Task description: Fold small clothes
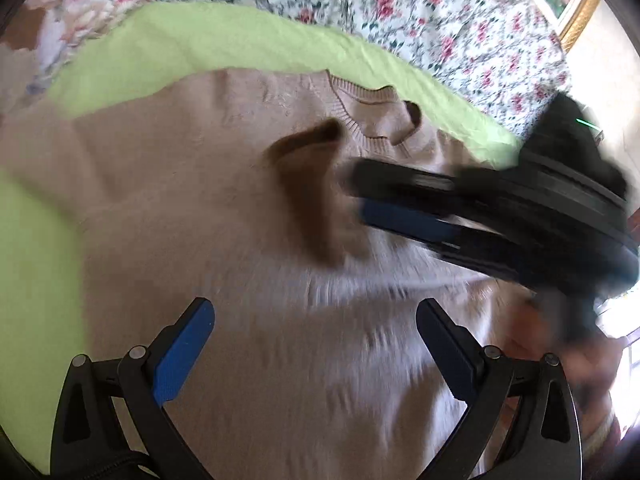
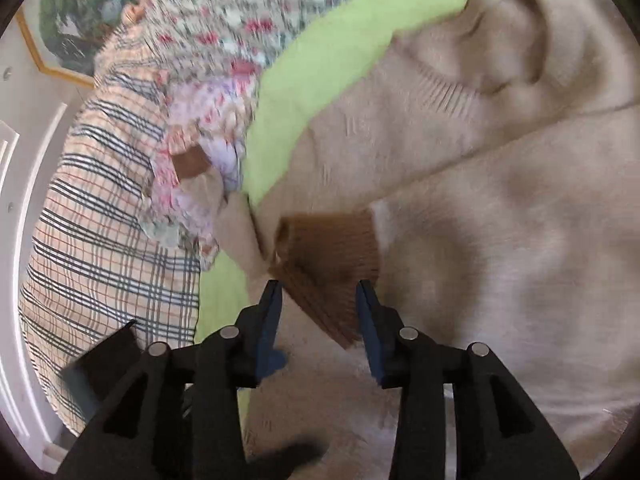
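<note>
Green sheet [image 1: 240, 36]: smooth lime cloth, spread under everything.
Sweater [image 1: 248, 216]: beige knit, ribbed collar, lying flat on sheet.
Cuff [image 2: 332, 252]: brown ribbed, on sweater body.
Left gripper [image 1: 316, 320]: jaws wide, empty, above sweater.
Right gripper [image 2: 320, 292]: jaws partly parted, cuff between, not pinched.

the sweater [image 1: 248, 216] was soft matt beige knit, its brown cuff [image 2: 332, 256] ribbed. the green sheet [image 1: 36, 264] beneath looked smooth cloth. the gripper fingers [image 2: 436, 392] were matt black plastic.
</note>
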`<state>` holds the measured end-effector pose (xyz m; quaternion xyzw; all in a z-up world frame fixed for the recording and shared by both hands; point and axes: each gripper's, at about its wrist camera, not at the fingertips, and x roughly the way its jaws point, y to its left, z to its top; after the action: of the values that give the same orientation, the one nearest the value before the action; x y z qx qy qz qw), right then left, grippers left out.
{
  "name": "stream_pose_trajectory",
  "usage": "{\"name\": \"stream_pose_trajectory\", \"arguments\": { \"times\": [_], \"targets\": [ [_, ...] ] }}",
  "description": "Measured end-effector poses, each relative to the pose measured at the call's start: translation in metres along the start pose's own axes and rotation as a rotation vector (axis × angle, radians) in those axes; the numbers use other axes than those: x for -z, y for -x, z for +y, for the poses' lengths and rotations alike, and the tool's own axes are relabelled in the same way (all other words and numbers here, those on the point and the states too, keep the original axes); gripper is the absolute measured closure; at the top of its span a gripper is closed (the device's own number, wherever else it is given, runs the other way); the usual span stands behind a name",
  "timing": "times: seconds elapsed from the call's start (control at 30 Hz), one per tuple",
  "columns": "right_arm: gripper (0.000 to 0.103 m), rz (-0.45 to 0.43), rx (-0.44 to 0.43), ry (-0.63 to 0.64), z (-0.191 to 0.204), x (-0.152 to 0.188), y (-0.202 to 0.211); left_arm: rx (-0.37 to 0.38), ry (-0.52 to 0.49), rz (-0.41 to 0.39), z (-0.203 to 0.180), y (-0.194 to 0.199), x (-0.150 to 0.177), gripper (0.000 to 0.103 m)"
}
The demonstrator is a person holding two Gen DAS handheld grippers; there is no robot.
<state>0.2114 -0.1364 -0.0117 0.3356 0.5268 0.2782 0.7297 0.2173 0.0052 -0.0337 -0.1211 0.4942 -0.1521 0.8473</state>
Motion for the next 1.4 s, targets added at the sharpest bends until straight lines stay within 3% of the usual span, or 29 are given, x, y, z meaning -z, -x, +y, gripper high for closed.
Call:
{"name": "stream_pose_trajectory", "arguments": {
  "times": [0.17, 0.2, 0.27, 0.3, 0.37, 0.43, 0.53, 0.63, 0.73, 0.83, 0.87, 0.93, 1.0, 1.07, 1.2, 1.27, 1.4],
  "targets": [
    [0.063, -0.143, 0.012, -0.027, -0.015, 0.007, 0.071, 0.054, 0.065, -0.018, 0.009, -0.03, -0.029, 0.004],
    [0.063, -0.179, 0.029, -0.033, -0.023, 0.01, 0.089, 0.065, 0.068, -0.036, 0.01, -0.031, -0.033, 0.013],
    [0.063, -0.235, 0.074, -0.047, -0.036, 0.012, 0.115, 0.088, 0.048, -0.053, 0.008, -0.031, -0.038, 0.076],
    [0.063, -0.27, 0.111, -0.05, -0.043, 0.013, 0.131, 0.093, 0.041, -0.037, 0.007, -0.03, -0.04, 0.095],
    [0.063, -0.333, 0.194, -0.051, -0.057, 0.012, 0.158, 0.055, 0.031, -0.104, 0.008, -0.015, -0.037, 0.097],
    [0.063, -0.371, 0.324, -0.058, -0.074, 0.003, 0.179, 0.0, 0.006, -0.101, 0.012, -0.015, -0.034, 0.097],
    [0.063, -0.374, 0.471, -0.074, -0.101, -0.022, 0.191, -0.018, 0.023, -0.082, 0.024, -0.023, -0.03, 0.097],
    [0.063, -0.322, 0.546, -0.088, -0.132, -0.053, 0.187, 0.002, 0.034, -0.096, 0.028, -0.019, -0.03, 0.097],
    [0.063, -0.256, 0.581, -0.105, -0.161, -0.077, 0.169, -0.012, 0.021, -0.119, 0.025, -0.016, -0.027, 0.097],
    [0.063, -0.205, 0.485, -0.116, -0.175, -0.088, 0.144, -0.005, 0.026, -0.118, 0.029, -0.012, -0.02, 0.097],
    [0.067, -0.191, 0.481, -0.084, -0.172, -0.087, 0.14, -0.011, 0.023, -0.113, 0.029, -0.013, -0.02, 0.097],
    [0.094, -0.175, 0.478, -0.034, -0.159, -0.085, 0.142, -0.018, 0.012, -0.118, 0.025, -0.007, -0.02, 0.097],
    [0.095, -0.29, 0.529, 0.029, -0.136, -0.08, 0.17, -0.01, -0.012, -0.139, 0.017, -0.001, -0.023, 0.097],
    [0.095, -0.35, 0.587, 0.068, -0.124, -0.077, 0.186, -0.002, -0.047, -0.164, 0.005, 0.002, -0.027, 0.097],
    [0.095, -0.284, 0.719, 0.088, -0.141, -0.077, 0.162, -0.034, -0.084, -0.127, -0.005, -0.017, -0.029, 0.097],
    [0.094, -0.232, 0.736, 0.052, -0.159, -0.078, 0.15, -0.028, -0.075, -0.09, 0.0, -0.024, -0.026, 0.096],
    [0.085, -0.344, 0.789, 0.036, -0.128, -0.061, 0.17, -0.027, -0.097, -0.106, 0.006, -0.008, -0.021, 0.088]
  ]
}}
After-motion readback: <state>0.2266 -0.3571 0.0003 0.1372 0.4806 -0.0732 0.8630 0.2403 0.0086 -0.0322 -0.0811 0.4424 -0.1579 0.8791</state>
